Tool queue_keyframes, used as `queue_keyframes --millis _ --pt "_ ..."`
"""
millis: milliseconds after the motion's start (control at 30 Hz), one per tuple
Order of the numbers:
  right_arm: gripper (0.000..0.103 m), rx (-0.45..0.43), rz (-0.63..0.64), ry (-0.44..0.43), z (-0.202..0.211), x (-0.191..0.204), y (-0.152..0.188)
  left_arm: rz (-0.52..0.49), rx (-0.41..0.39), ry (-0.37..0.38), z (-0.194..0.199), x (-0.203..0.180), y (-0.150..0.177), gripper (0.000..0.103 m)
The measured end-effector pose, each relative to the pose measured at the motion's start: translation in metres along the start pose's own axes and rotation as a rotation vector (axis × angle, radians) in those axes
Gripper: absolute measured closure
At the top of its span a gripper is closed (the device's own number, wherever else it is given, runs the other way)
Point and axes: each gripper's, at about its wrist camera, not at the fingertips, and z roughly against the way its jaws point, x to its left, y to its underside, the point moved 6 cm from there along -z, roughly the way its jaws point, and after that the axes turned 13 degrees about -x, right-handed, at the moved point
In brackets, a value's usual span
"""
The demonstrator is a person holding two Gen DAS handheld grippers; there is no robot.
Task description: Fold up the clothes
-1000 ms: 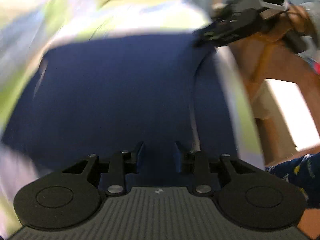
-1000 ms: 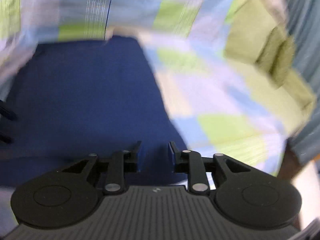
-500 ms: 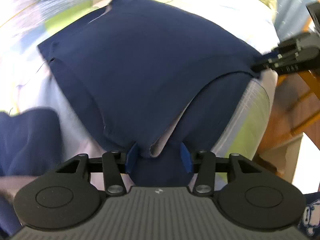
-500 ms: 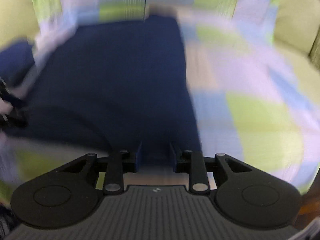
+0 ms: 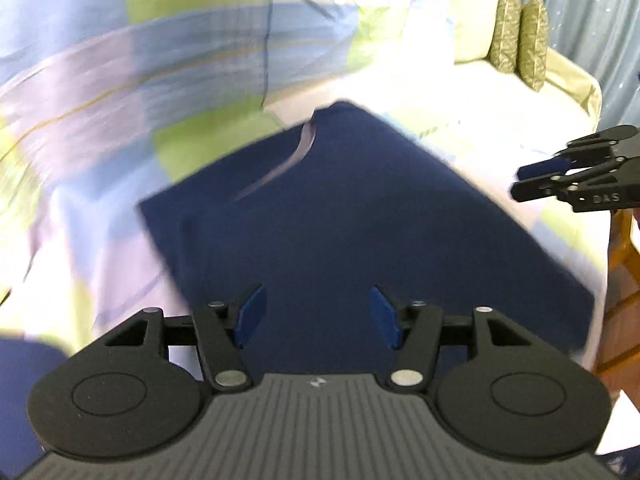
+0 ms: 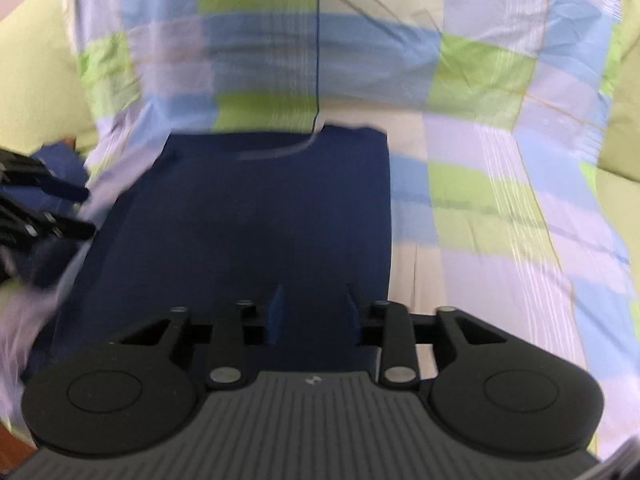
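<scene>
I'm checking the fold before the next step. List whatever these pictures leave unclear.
- Near edge of the navy garment: hidden in both wrist views behind each tool's own body.
- Garment's layers and fold lines: blurred by motion in both views.
- Dark blue cloth at the left edge of the right wrist view: partly hidden by the left tool, blurred; whether it is a separate item is unclear.
- Bed cover: pattern smeared in the left wrist view.
</scene>
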Motion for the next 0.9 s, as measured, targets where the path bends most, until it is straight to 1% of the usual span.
queue_keyframes --millis 67,100,167,200,233,267,300,367,400,467,500,533,567,600,633,667,733,800,867,900 --pt "0.091 0.010 0.007 -0.018 -0.024 -0.008 -0.011 -0.023 0.012 0.010 -0.024 0.006 -0.004 0.043" --pt "0.091 0.017 0.004 -0.021 -0.030 -0.012 -0.012 -0.015 0.039 0.001 -0.038 0.012 0.000 0.043" --pt "0.090 0.100 -0.039 -0.056 -0.057 -0.024 -0.003 0.028 0.100 -0.011 -0.060 0.024 0.010 0.043" --pt "0.089 0.133 -0.048 -0.061 -0.064 -0.027 0.002 0.059 0.135 -0.014 -0.068 0.031 0.016 0.043" --pt "0.089 0.187 -0.047 -0.067 -0.073 -0.030 0.011 0.088 0.171 -0.018 -0.074 0.036 0.021 0.043" --pt "0.089 0.226 -0.034 -0.082 -0.080 -0.031 0.017 0.110 0.184 -0.018 -0.074 0.040 0.022 0.043" --pt "0.088 0.231 -0.020 -0.104 -0.082 -0.031 0.015 0.122 0.179 -0.020 -0.072 0.042 0.019 0.043" --pt "0.087 0.207 0.001 -0.147 -0.082 -0.031 0.000 0.145 0.138 -0.035 -0.059 0.054 0.000 0.043" --pt "0.087 0.180 0.013 -0.179 -0.080 -0.031 -0.012 0.146 0.135 -0.040 -0.060 0.057 -0.002 0.042" --pt "0.074 0.143 0.016 -0.245 -0.085 -0.034 -0.034 0.159 0.114 -0.085 -0.063 0.079 -0.015 0.038" --pt "0.064 0.134 0.018 -0.268 -0.089 -0.035 -0.041 0.174 0.118 -0.109 -0.067 0.092 -0.018 0.037" --pt "0.064 0.131 0.034 -0.302 -0.099 -0.035 -0.050 0.189 0.126 -0.123 -0.070 0.099 -0.018 0.037" --pt "0.064 0.125 0.069 -0.342 -0.111 -0.033 -0.060 0.226 0.144 -0.146 -0.076 0.111 -0.015 0.037" --pt "0.064 0.121 0.098 -0.366 -0.119 -0.030 -0.066 0.247 0.147 -0.151 -0.077 0.116 -0.014 0.037" --pt "0.064 0.114 0.132 -0.402 -0.129 -0.023 -0.073 0.291 0.142 -0.156 -0.077 0.122 -0.010 0.037" --pt "0.064 0.103 0.173 -0.451 -0.143 -0.014 -0.082 0.342 0.130 -0.163 -0.076 0.127 -0.004 0.037" --pt "0.064 0.080 0.225 -0.545 -0.168 0.012 -0.099 0.382 0.131 -0.184 -0.074 0.131 0.006 0.037" --pt "0.064 0.059 0.257 -0.594 -0.185 0.029 -0.110 0.405 0.132 -0.221 -0.071 0.133 0.017 0.037" --pt "0.064 0.043 0.298 -0.646 -0.215 0.056 -0.123 0.458 0.119 -0.241 -0.067 0.136 0.030 0.037" --pt "0.064 0.039 0.309 -0.662 -0.226 0.065 -0.127 0.469 0.112 -0.248 -0.065 0.137 0.033 0.037"
